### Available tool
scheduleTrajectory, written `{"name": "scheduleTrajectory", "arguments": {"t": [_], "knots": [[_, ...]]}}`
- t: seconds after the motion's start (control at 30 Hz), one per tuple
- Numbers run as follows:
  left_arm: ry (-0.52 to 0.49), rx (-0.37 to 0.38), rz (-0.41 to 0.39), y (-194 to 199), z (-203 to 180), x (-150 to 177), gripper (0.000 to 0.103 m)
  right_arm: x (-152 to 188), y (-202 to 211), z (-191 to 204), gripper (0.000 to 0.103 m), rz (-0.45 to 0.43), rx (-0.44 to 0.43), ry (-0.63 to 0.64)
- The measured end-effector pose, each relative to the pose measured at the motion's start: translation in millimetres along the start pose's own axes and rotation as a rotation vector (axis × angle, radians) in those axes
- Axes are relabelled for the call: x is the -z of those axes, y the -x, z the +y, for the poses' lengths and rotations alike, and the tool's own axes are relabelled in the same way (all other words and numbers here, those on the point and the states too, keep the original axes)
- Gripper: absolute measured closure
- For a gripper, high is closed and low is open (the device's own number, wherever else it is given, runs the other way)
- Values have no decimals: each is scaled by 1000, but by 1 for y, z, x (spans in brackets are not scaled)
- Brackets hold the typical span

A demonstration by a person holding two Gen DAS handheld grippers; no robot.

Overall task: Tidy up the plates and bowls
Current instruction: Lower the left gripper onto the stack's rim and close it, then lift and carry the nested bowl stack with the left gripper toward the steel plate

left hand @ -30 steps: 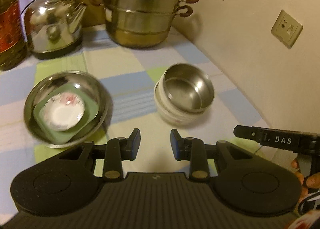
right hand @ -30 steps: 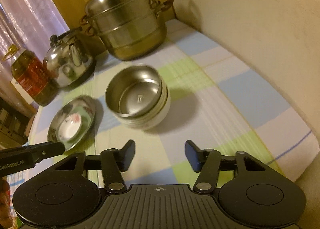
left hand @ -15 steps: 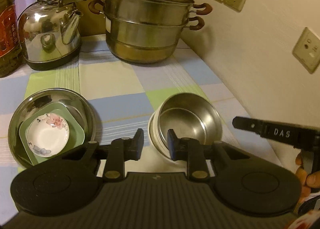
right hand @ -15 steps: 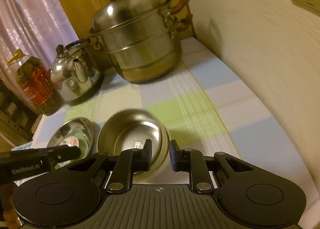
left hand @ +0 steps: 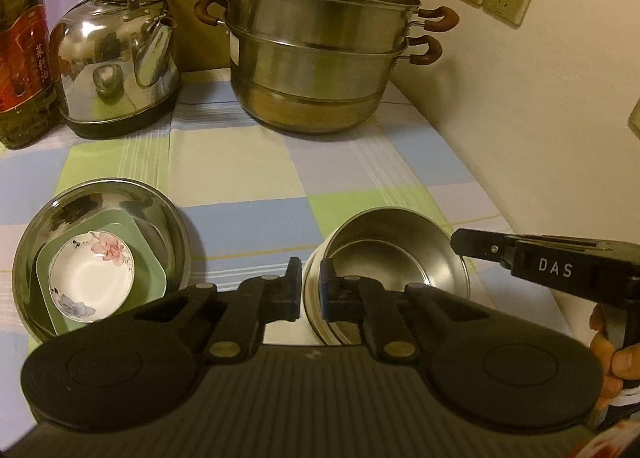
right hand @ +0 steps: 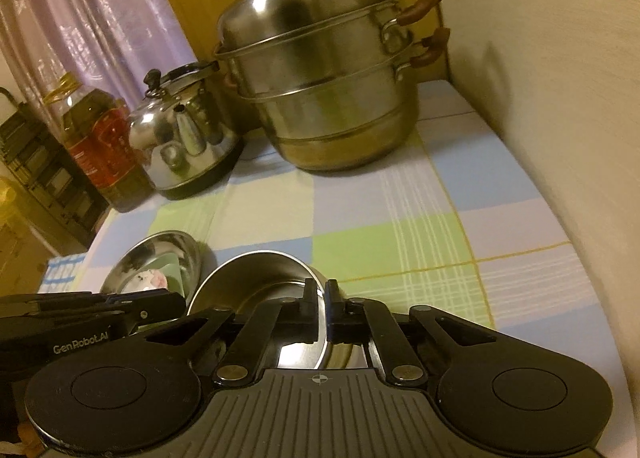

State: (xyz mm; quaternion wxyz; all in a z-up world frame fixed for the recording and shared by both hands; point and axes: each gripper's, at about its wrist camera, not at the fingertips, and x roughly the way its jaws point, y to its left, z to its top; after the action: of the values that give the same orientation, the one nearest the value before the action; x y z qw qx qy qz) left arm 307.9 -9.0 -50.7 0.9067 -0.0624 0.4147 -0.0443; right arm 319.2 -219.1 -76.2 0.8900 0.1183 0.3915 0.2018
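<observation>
A steel bowl (left hand: 400, 254) sits nested in a white ceramic bowl (left hand: 314, 312) on the checked cloth. My left gripper (left hand: 310, 286) is shut on the near left rim of this stack. My right gripper (right hand: 320, 304) is shut on its right rim; the steel bowl (right hand: 256, 278) shows just ahead of it. To the left a wide steel dish (left hand: 100, 198) holds a green square plate (left hand: 148, 258) and a small floral saucer (left hand: 90, 274). The dish also shows in the right wrist view (right hand: 160, 250).
A tall steel steamer pot (left hand: 320, 50) stands at the back against the wall, a steel kettle (left hand: 116, 70) to its left, and an oil bottle (left hand: 20, 50) at the far left. The white wall (left hand: 540, 138) runs along the right edge of the table.
Both grippers have moved in on the nested bowls and closed, from wide open to shut on opposite sides of the rim.
</observation>
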Motion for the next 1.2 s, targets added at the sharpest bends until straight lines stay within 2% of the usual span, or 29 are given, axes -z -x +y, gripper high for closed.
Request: {"name": "scheduleTrajectory", "arguments": {"t": [0.3,0.47,0.8,1.0,1.2], "knots": [[-5,-16,18,-10,-9,0,100,-6,-7,-12,102,22,-40,-7],[8,-15,41,-17,-9,1,100,-7,-8,-14,102,30,-52,-1],[14,-22,38,-18,-10,0,100,-10,-12,-15,101,52,-54,1],[53,-16,59,-20,-6,-1,96,-11,-10,-15,101,67,-55,-7],[62,-14,62,-19,-5,-3,88,-11,-9,-17,101,89,-61,-16]]}}
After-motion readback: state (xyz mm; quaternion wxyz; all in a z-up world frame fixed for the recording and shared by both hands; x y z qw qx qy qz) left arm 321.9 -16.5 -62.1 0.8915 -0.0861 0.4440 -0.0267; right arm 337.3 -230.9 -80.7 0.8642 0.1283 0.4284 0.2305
